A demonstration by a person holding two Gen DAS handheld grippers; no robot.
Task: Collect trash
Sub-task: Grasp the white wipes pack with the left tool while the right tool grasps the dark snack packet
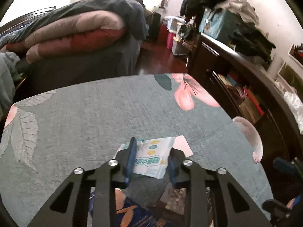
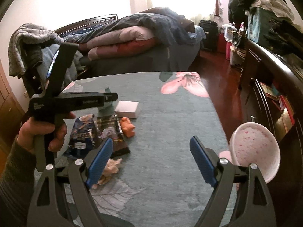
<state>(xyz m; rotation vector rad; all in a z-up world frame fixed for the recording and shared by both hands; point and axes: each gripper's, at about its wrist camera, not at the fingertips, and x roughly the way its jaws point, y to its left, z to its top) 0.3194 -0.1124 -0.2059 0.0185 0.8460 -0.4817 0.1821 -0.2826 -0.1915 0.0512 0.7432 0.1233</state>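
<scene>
My left gripper (image 1: 151,158) is shut on a white and green tissue pack (image 1: 151,157) and holds it above the teal flowered tablecloth (image 1: 94,117). In the right wrist view the left gripper's body (image 2: 75,102) hangs over the trash pile. That pile holds a blue snack bag (image 2: 83,138), a dark wrapper (image 2: 113,132), an orange toy pig (image 2: 128,126), a crumpled tissue (image 2: 109,170) and a white box (image 2: 127,109). My right gripper (image 2: 151,160) is open and empty above the cloth, right of the pile.
A pink speckled bowl (image 2: 253,151) sits at the table's right edge; it also shows in the left wrist view (image 1: 250,138). A bed with folded quilts (image 2: 132,36) stands behind the table. A dark cluttered cabinet (image 2: 274,75) runs along the right.
</scene>
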